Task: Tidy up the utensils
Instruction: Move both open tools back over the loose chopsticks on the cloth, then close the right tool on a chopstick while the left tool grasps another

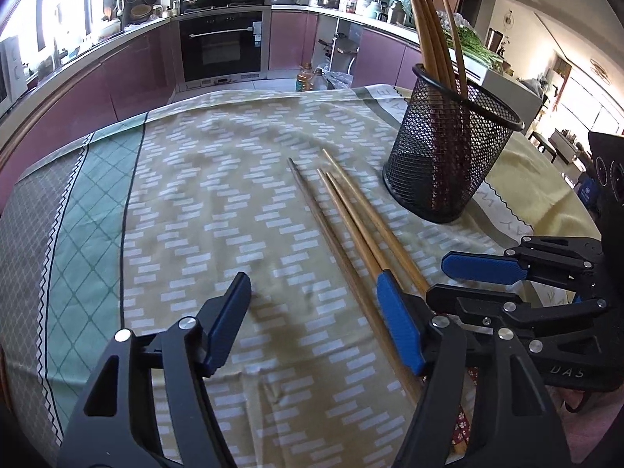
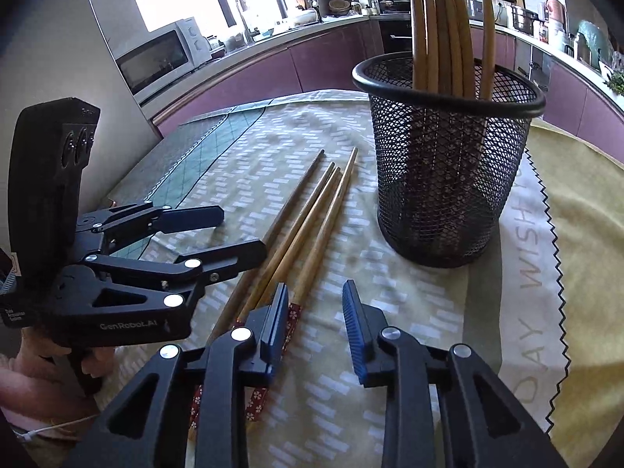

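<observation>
The right gripper (image 2: 314,327) hangs low over the near ends of four wooden chopsticks (image 2: 312,210) lying on the tablecloth (image 2: 390,409). Its jaws are parted with a clear gap; the rightmost chopstick's red patterned handle runs just beside the inner face of the left finger, and nothing is pinched between the pads. The left gripper (image 1: 312,319) sits to the left of it, jaws spread wide and empty. Its right finger (image 1: 397,323) lies over the chopstick handles, while its left finger hovers above bare cloth. In the left wrist view the right gripper (image 1: 464,284) crowds in close on the right, its fingers just beside the left gripper's.

The chopsticks lie nearly parallel, bunched at the near end, tips fanning slightly toward the far side. Just right of those tips stands a black mesh holder (image 2: 448,179), upright, with several more chopsticks leaning inside and rising well above its rim. A narrow strip of cloth separates the holder from the nearest loose chopstick.

Left of the chopsticks the tablecloth runs open and bare to its green and grey border at the table's left edge. Right of the holder a zigzag cloth edge (image 2: 553,273) gives way to a yellow-green surface. Beyond the far table edge are purple kitchen cabinets (image 1: 117,78) and an oven (image 1: 222,46).
</observation>
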`<state>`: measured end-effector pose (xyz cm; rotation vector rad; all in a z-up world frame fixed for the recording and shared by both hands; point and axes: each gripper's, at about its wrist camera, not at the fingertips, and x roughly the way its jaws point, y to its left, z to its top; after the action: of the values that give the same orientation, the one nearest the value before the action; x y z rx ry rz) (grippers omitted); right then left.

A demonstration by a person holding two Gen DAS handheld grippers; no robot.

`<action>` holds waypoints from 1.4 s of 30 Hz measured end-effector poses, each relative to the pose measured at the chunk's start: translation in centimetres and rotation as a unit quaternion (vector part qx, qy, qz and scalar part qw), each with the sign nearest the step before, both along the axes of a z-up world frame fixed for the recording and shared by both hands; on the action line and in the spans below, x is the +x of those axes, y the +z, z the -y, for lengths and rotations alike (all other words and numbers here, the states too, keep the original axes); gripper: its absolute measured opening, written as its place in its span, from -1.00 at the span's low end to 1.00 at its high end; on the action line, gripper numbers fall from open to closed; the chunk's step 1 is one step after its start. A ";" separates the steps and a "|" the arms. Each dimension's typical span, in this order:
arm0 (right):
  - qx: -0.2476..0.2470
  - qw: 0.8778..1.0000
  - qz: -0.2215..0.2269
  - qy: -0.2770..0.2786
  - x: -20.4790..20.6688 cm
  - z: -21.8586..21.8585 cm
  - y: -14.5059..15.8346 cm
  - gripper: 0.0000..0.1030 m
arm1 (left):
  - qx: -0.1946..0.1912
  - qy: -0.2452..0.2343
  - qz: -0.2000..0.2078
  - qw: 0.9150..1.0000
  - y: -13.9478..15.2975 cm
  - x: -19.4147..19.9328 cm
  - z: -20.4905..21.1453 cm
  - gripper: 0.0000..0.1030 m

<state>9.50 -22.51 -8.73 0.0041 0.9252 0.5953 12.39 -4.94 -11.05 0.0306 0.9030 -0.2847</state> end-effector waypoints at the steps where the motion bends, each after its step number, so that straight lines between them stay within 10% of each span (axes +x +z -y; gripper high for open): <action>1: 0.000 1.000 0.000 0.000 0.0 0.0 0.0 -0.47 | 0.004 -0.001 0.000 1.000 -0.1 0.1 0.1 0.23; 42: -0.028 1.000 0.004 -0.006 1.6 -1.0 0.2 -0.70 | 0.014 -0.016 -0.013 1.000 -0.3 1.1 -0.3 -0.64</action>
<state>11.05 -21.48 -8.55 -0.0434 0.9340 0.5575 13.44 -4.63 -11.33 0.0681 0.9323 -0.3019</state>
